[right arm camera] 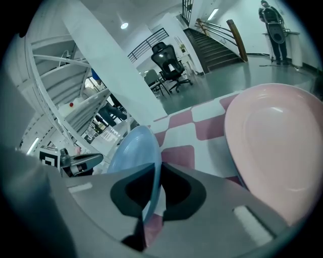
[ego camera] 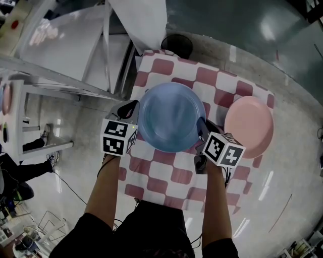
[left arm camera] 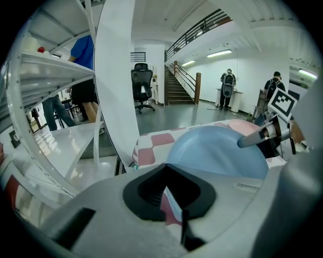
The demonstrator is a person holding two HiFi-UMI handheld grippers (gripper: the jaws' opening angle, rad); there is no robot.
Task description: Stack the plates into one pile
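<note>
A blue plate (ego camera: pixel 169 116) hangs over the red-and-white checked tablecloth (ego camera: pixel 166 174), gripped at two opposite edges. My left gripper (ego camera: pixel 132 113) is shut on its left rim, and that rim runs between the jaws in the left gripper view (left arm camera: pixel 169 201). On the right rim my right gripper (ego camera: pixel 202 126) is shut too, with the blue plate (right arm camera: pixel 133 151) seen edge-on between its jaws. A pink plate (ego camera: pixel 249 126) lies flat on the cloth to the right, large in the right gripper view (right arm camera: pixel 277 146). Across the blue plate (left arm camera: pixel 217 151), the right gripper's fingers (left arm camera: pixel 257 136) show.
White metal shelving (ego camera: pixel 60 45) stands left of the small table. A white post (ego camera: pixel 141 15) and a round black object (ego camera: pixel 176 44) sit beyond the table's far edge. Shiny grey floor surrounds it. An office chair (left arm camera: pixel 143 83) and people stand far off.
</note>
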